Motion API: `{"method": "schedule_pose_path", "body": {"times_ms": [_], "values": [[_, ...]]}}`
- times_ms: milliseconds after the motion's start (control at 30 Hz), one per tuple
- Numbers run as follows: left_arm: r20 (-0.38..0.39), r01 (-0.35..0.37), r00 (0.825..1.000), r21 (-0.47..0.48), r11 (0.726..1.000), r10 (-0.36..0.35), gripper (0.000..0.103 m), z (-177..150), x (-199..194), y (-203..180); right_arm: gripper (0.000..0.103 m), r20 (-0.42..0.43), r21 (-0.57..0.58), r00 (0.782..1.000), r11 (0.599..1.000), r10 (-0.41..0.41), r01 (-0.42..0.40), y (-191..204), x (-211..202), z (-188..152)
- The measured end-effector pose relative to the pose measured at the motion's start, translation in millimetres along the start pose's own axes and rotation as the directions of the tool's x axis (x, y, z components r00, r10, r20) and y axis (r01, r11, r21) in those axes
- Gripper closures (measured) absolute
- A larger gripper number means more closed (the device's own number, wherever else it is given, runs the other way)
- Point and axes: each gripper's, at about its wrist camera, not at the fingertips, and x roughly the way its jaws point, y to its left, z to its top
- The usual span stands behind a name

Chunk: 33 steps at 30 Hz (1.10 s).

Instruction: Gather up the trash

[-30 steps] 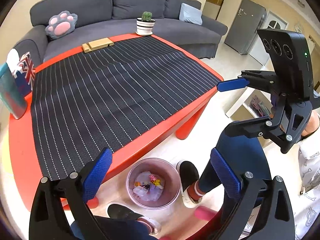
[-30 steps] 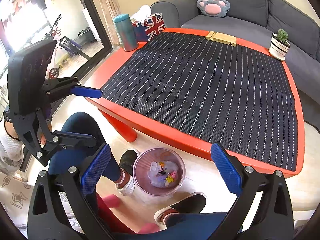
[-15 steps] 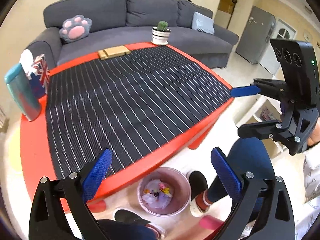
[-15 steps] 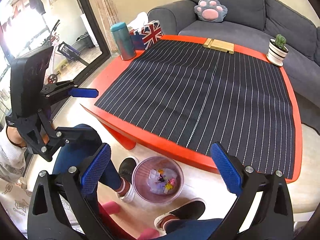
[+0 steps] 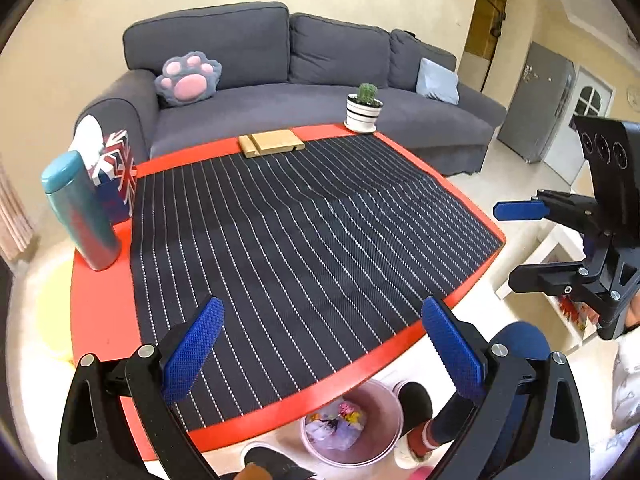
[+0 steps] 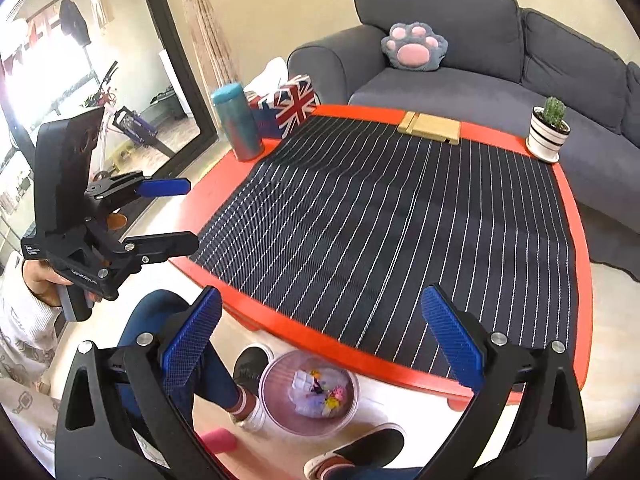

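Left wrist view: left gripper [image 5: 322,350], fingers apart and empty, above the red table [image 5: 100,296]. Bin [image 5: 352,424] with trash on the floor below the near edge.

Right wrist view: right gripper [image 6: 320,346], fingers apart and empty, over the bin [image 6: 308,394].

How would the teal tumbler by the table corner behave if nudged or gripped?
The teal tumbler stands tall and narrow on the red table, so a high nudge would probably tip it, and then it could roll. Its glossy, smooth wall looks slippery. The tissue box close behind might stop a backward fall.
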Motion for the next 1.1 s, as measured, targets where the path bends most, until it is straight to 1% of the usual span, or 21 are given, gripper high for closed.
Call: {"method": "schedule_pose_path", "body": {"times_ms": [133, 200, 267, 300, 333, 467, 500, 600, 667, 800, 967, 1100], "values": [[0.003, 0.021, 1.000, -0.020, 1.000, -0.021, 0.007, 6.5, 0.8, 5.6, 0.005, 0.012, 0.005, 1.000, 1.000, 0.001, -0.001, -4.0, -1.0, 7.0], [0.005, 0.014, 1.000, -0.024, 1.000, -0.014, 0.007, 9.2, 1.7, 7.5, 0.005, 0.016, 0.009, 1.000, 1.000, 0.001, -0.001, -6.7, -0.4, 10.6], [0.006, -0.004, 1.000, -0.031, 1.000, 0.004, 0.007, 11.5, 2.5, 10.1, 0.005, 0.021, 0.013, 1.000, 1.000, 0.001, -0.001, -8.8, -0.5, 13.9], [0.008, -0.030, 1.000, -0.033, 0.999, 0.031, 0.007, 12.5, 2.3, 10.8, 0.005, 0.024, 0.013, 1.000, 1.000, 0.000, -0.001, -9.2, -0.6, 15.0], [0.011, -0.041, 0.999, -0.031, 0.999, 0.041, 0.007, 12.5, 2.1, 11.2, 0.005, 0.026, 0.013, 1.000, 1.000, -0.001, 0.000, -9.9, -0.5, 16.6], [0.010, -0.043, 0.999, -0.042, 0.998, 0.044, 0.006, 14.8, 2.3, 14.3, 0.005, 0.029, 0.012, 1.000, 1.000, -0.003, 0.002, -11.5, 0.4, 19.2], [0.015, -0.068, 0.998, -0.042, 0.997, 0.068, 0.006, 15.6, 1.4, 14.4, 0.005, 0.029, 0.012, 1.000, 1.000, -0.003, 0.003, -11.7, 0.6, 19.9], [0.020, -0.103, 0.994, -0.040, 0.994, 0.104, 0.006, 16.6, 0.0, 15.5, 0.005, 0.030, 0.013, 1.000, 1.000, -0.005, 0.004, -12.5, 1.0, 21.4], [0.023, -0.110, 0.994, -0.043, 0.993, 0.111, 0.006, 17.2, -0.7, 16.8, 0.005, 0.030, 0.013, 1.000, 1.000, -0.005, 0.005, -13.0, 0.9, 21.9], [0.028, -0.147, 0.989, -0.045, 0.988, 0.148, 0.006, 17.9, -2.0, 17.6, 0.005, 0.032, 0.015, 0.999, 1.000, -0.007, 0.007, -14.8, 1.4, 23.8], [0.029, -0.162, 0.986, -0.060, 0.985, 0.164, 0.006, 18.7, -2.2, 19.1, 0.005, 0.034, 0.013, 0.999, 1.000, -0.006, 0.006, -15.9, 1.5, 24.9], [0.029, -0.156, 0.987, -0.076, 0.985, 0.159, 0.006, 17.8, -2.2, 20.8, 0.005, 0.034, 0.013, 0.999, 1.000, -0.007, 0.007, -15.6, 1.5, 24.6]]}}
